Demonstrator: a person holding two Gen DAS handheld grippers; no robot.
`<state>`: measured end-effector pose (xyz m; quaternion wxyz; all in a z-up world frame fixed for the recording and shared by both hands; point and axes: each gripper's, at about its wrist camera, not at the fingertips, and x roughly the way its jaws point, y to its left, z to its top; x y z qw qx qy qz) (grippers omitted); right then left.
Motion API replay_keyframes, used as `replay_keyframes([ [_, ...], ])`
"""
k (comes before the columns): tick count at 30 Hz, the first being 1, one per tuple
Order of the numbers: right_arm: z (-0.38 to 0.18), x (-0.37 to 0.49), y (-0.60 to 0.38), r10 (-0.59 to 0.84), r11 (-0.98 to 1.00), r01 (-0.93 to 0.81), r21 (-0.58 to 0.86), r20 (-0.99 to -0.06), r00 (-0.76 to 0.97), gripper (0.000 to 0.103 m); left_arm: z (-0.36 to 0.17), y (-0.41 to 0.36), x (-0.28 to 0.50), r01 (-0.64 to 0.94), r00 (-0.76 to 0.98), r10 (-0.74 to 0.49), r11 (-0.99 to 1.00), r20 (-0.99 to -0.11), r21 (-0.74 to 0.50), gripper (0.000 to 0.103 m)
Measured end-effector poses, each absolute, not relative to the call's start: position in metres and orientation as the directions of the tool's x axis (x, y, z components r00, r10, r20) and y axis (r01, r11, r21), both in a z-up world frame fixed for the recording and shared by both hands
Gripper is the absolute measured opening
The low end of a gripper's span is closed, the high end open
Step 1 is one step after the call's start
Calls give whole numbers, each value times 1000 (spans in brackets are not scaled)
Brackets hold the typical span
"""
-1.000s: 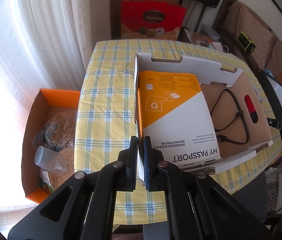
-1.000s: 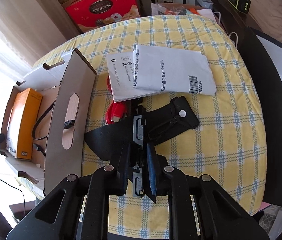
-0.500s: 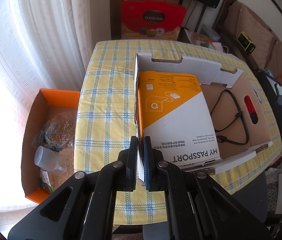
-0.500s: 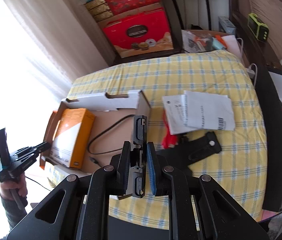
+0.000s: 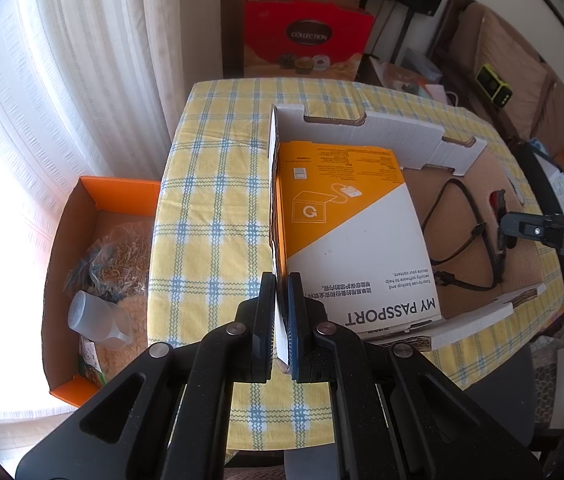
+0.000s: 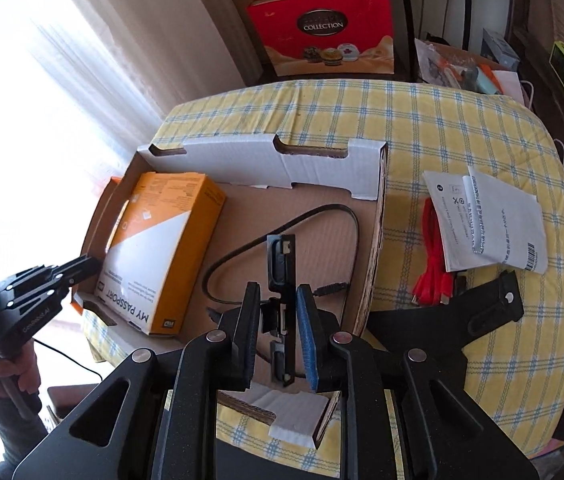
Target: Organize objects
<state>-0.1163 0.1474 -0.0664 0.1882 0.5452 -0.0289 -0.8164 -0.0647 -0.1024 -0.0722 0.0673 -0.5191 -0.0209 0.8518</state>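
Left gripper unchanged from a second ago, jaws closed tight on the upright left wall of the shallow brown-and-white cardboard tray on the yellow-and-blue checked tablecloth; orange-and-white "MY PASSPORT" carton lies flat inside against that wall. Right gripper has moved off the tablecloth, where it was a second ago, to above the tray, jaws narrowly parted, pinching a slim black plastic clip-like bracket; its lower end is hidden behind the fingers. Left view cuts that gripper at the frame edge. Only the right view shows white paper leaflets, red cable and black strap right of the tray.
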Motion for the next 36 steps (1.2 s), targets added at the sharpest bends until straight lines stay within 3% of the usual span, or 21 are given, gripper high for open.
replay_keyframes([
  [9,-38,-107,181,-343,-933,248,259,-848,-405,24,-72,-103,-65,-93,-452,135,-990,-882,-103,5],
  [14,-30,-107,219,-270,-961,183,208,-852,-449,26,-72,-103,-66,-93,-453,135,-990,-881,-103,5],
  [21,-50,-113,267,-187,-982,64,177,-880,-438,40,-73,-102,-66,-93,-452,134,-990,-882,-103,5],
  [30,-79,-124,291,-114,-992,-8,129,-905,-411,43,-74,-100,-66,-92,-449,126,-991,-885,-95,5],
  [36,-93,-138,299,-72,-995,-30,92,-910,-408,50,-74,-100,-66,-93,-448,126,-991,-885,-94,5],
])
